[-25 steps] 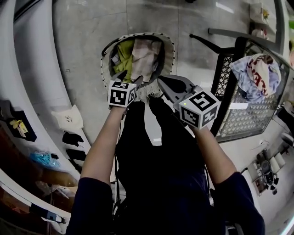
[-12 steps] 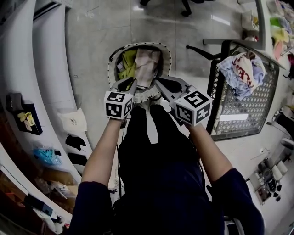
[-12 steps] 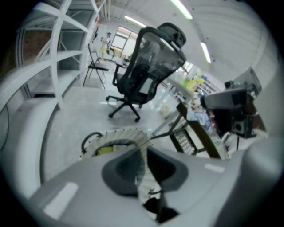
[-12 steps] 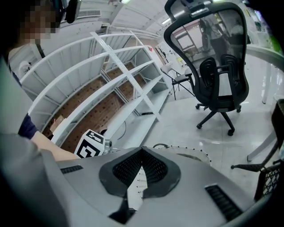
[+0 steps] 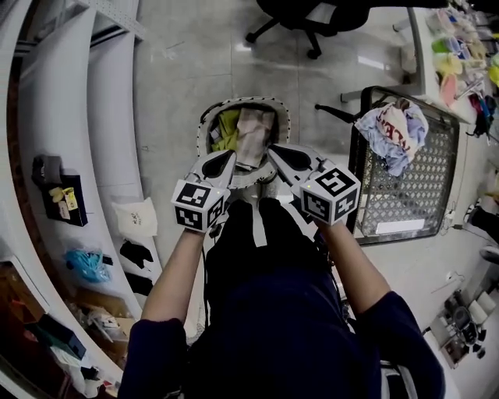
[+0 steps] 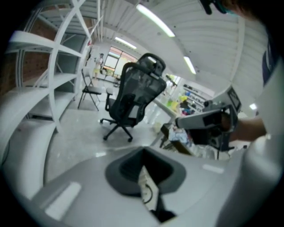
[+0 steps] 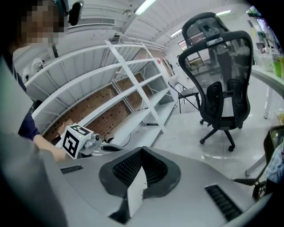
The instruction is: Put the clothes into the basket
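A round woven basket [image 5: 206, 123] stands on the floor ahead of my knees, holding a green garment [image 5: 225, 129] and a beige garment [image 5: 253, 132]. Both grippers are held high above it and near my body. My left gripper [image 5: 226, 159] is shut, with nothing between its jaws, and its view [image 6: 144, 167] looks out over the room. My right gripper [image 5: 277, 153] is beside it, jaws also together and empty [image 7: 141, 167]. More clothes [image 5: 392, 131], blue, white and red, lie heaped in a black mesh cart [image 5: 413, 195] to the right.
White curved shelving [image 5: 70, 117] runs along the left, with a white bag [image 5: 134, 218] and dark items on the floor by it. A black office chair [image 5: 312, 19] stands beyond the basket, and a desk with coloured things is at the far right.
Both grippers have risen away from the basket, which now looks smaller and farther below. The left jaws, open over the basket a second ago, have closed empty.
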The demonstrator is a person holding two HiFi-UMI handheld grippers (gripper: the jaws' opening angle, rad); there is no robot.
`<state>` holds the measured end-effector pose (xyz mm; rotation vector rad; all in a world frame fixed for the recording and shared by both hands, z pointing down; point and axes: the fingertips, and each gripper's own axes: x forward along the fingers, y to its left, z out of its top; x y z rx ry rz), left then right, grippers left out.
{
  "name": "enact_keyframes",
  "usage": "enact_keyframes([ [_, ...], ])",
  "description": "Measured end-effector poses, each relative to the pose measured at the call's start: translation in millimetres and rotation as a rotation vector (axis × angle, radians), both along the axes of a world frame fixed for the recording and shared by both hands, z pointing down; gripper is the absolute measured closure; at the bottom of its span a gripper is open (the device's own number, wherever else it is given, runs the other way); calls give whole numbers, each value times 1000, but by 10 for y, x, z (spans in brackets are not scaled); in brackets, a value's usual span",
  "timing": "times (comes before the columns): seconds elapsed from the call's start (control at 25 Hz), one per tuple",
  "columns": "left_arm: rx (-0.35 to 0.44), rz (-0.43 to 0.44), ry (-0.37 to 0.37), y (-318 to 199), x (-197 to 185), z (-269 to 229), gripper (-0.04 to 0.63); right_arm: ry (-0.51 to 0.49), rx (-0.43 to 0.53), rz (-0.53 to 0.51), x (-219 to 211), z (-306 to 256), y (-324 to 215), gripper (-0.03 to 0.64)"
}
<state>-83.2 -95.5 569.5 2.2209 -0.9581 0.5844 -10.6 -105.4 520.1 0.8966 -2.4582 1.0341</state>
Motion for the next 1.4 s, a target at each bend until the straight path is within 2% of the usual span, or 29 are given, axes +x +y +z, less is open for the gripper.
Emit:
enact_keyframes([
  [0.28, 173, 3, 48, -40, 36, -1021, 592, -33, 151, -14, 29, -784, -40, 611],
  [0.6, 303, -2, 82, 76, 56, -1897, 592, -88, 295, -81, -19, -1524, 78, 611],
  [0.8, 350, -30, 95, 81, 51, -2236, 592, -132, 312, -77, -6, -1884, 131, 611],
  [1.04, 409, -46, 75, 75, 5, -2539, 592, -151, 388, -89, 20, -2203, 129, 611],
  [1.4, 450, -20, 70, 106, 121, -2742, 592, -156, 423, -114, 0, -2331, 154, 611],
])
